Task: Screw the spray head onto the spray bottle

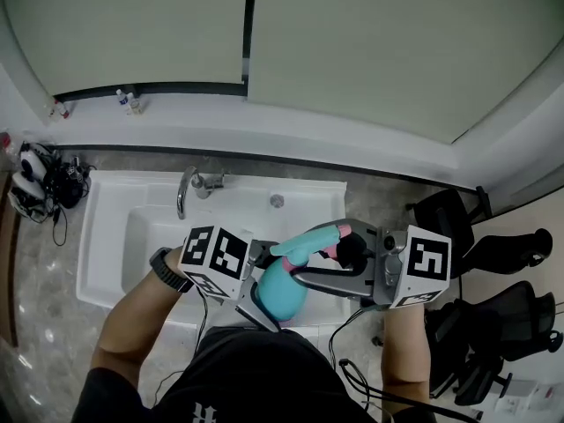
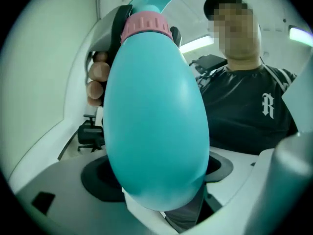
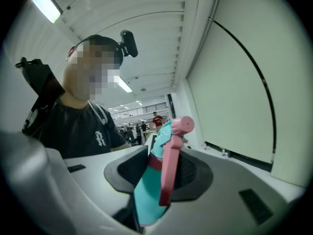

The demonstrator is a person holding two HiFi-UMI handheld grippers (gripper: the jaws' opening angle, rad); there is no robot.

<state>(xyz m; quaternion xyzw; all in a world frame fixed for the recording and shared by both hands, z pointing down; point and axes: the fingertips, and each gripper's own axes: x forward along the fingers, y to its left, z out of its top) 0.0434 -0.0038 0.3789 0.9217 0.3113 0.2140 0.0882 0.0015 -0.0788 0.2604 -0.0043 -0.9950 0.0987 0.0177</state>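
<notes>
Your left gripper (image 1: 263, 300) has the teal spray bottle (image 1: 284, 291) between its fingers (image 2: 54, 190). They stand wide apart around the bottle's round belly and bear on it on both sides. You hold the bottle in the air over the front edge of the white sink (image 1: 106, 263), close to your body, with its neck leaning toward your right.

Your right gripper (image 1: 351, 252) comes in from the right. Its fingers (image 3: 195, 175) are drawn partway in, and their dark pads are closed on the spray head (image 1: 310, 241).

The spray head sits on the bottle's neck at the pink collar (image 2: 145, 26). Its pink trigger (image 3: 168, 165) faces the right gripper's camera, under the pink nozzle (image 3: 183, 125). You cannot tell from these views how far the collar is threaded on.
</notes>
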